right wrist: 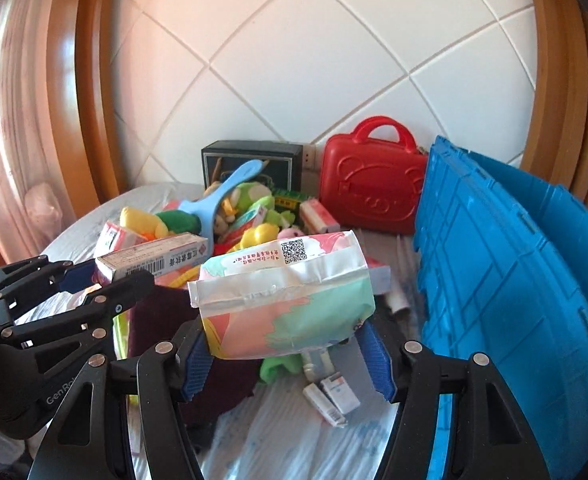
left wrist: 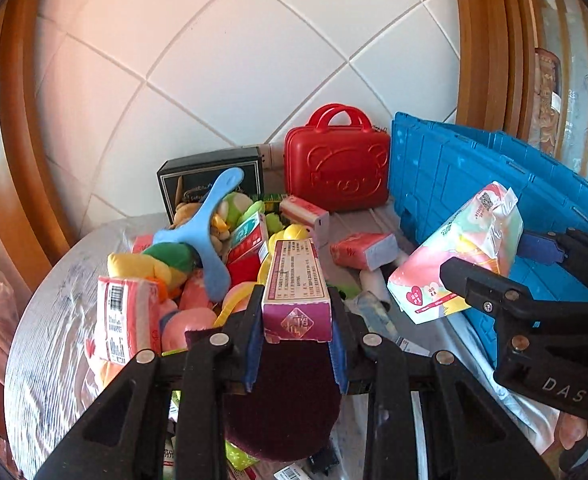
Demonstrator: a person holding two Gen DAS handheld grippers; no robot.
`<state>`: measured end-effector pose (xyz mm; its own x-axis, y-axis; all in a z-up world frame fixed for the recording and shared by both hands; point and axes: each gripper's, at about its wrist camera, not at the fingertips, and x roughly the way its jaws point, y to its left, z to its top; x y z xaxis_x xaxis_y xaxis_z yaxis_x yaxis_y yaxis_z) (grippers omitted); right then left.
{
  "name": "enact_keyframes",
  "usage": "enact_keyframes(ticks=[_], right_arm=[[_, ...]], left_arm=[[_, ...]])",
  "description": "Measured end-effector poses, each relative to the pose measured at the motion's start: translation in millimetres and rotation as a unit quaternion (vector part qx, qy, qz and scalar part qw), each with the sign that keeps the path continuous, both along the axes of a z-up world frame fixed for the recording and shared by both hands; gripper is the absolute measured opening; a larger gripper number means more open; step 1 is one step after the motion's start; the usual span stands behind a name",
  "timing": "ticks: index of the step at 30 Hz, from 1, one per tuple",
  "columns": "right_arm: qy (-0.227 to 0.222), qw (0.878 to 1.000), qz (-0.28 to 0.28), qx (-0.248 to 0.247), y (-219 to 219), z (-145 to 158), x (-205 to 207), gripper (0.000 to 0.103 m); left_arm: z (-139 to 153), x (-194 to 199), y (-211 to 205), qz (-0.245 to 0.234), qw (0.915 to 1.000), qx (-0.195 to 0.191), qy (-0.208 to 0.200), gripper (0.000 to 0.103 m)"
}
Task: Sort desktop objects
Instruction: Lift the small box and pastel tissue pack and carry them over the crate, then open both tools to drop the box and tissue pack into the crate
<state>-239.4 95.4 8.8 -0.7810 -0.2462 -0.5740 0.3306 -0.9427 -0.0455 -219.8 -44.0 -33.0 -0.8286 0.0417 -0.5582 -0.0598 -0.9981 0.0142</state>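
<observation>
Left gripper (left wrist: pixel 297 320): clamped on the near end of a long pink-and-purple medicine carton (left wrist: pixel 296 280), which is lifted over the toy heap, left of the blue crate (left wrist: pixel 474 184).
Right gripper (right wrist: pixel 289 344): closed on a soft pastel tissue pack (right wrist: pixel 285 296), squeezing its lower half; the pack hangs just beside the blue crate's near wall.
Small white boxes (right wrist: pixel 332 398): on the tablecloth below the tissue pack, left of the crate.
Toy heap (left wrist: pixel 181 264): plush toys, pink packets and a light-blue plastic piece (left wrist: pixel 209 232), well left of the crate.
Red case (left wrist: pixel 337 164): at the wall, touching the crate's far corner; a black box (left wrist: pixel 209 180) stands further left.
Step in hand, as I judge it: carrying both items to their bins.
Doing it well: keep the squeeze steady, since the pack deforms; clear the crate rim before releasing; hold the carton level so it doesn't pivot.
</observation>
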Motion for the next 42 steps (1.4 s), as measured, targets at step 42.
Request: enact_keyframes(ticks=[42], right_arm=[[0.054, 0.950, -0.300, 0.072, 324, 51, -4, 0.065]], left_arm=[[92, -55, 335, -0.240, 0.9682, -0.056, 0.041, 0.028]])
